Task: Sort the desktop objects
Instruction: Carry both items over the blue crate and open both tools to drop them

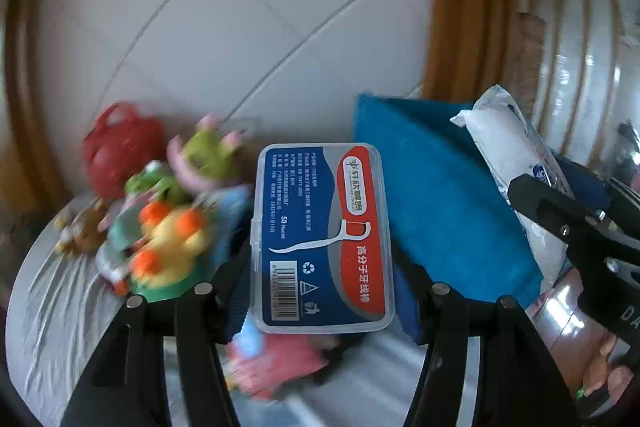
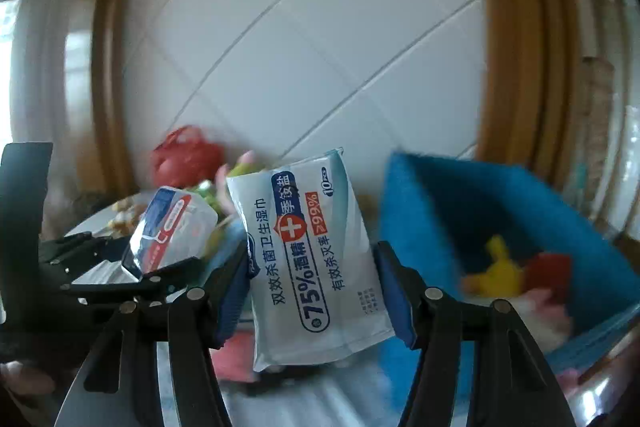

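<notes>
White tiled wall and wooden door frames fill the background, with a pale, wrinkled cloth over the bench (image 1: 48,291) below. We have both loads lifted clear of it. Our left tongs (image 1: 320,291) are clamped on a clear floss pick box (image 1: 322,239), and our right tongs (image 2: 314,291) are clamped on a pack of alcohol wipes (image 2: 316,259). Blurred toys (image 1: 168,227) lie heaped on the left; a blue felt bin (image 2: 500,227) stands open on the right, already holding bright toys. We judge this the carrying step. Next, each item needs steering over its proper container before release.
</notes>
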`<state>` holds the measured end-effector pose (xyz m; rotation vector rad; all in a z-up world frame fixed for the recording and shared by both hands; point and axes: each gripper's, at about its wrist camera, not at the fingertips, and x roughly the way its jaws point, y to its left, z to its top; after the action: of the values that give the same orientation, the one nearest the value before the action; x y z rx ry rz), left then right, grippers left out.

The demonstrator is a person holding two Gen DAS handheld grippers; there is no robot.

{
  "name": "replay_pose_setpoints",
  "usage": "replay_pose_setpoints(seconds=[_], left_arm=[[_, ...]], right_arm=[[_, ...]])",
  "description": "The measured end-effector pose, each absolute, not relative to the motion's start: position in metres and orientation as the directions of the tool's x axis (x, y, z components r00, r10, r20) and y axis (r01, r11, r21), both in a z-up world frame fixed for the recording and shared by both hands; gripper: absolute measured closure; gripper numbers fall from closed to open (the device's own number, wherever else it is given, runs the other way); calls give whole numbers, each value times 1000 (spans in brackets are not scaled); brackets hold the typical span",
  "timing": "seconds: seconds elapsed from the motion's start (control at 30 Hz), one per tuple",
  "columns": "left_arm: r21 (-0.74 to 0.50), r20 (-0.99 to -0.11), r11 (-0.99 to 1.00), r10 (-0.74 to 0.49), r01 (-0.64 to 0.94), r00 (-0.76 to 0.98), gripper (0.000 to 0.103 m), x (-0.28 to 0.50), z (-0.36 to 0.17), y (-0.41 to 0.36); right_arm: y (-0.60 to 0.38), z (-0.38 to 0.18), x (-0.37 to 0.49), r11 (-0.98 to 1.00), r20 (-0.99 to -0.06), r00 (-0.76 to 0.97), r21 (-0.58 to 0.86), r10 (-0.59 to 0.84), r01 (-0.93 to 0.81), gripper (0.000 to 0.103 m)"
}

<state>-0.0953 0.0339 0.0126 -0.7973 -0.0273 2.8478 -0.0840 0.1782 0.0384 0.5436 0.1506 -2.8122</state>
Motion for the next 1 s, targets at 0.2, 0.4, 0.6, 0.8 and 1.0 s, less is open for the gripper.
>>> replay_pose_setpoints(seconds=[0.2,0.4,0.6,0.8,1.0], left_arm=[[-87,-493,-948,309,-307,-814,44,-125,41,158],[-72,-557,-929,340,-363,-758,44,-149,38,255],[-34,-665,-933,289,-359,-689,44,-173,11,301],[-18,-696,-932,271,-361,-666,44,-180,1,312],[1,-701,-935,252,-355,-667,29,-188,-6,315]], right_arm=[[298,64,-95,-986,-338,-934,-72,-120,153,43],[393,54,-127,-999,-391,-920,-39,-18,36,43],[434,21,-158,-1000,-479,-878,-20,14,-5,43],[450,1,-177,-1000,-535,-845,-2,10,-11,43],[453,-4,-177,-1000,-540,-841,-3,14,-15,36]])
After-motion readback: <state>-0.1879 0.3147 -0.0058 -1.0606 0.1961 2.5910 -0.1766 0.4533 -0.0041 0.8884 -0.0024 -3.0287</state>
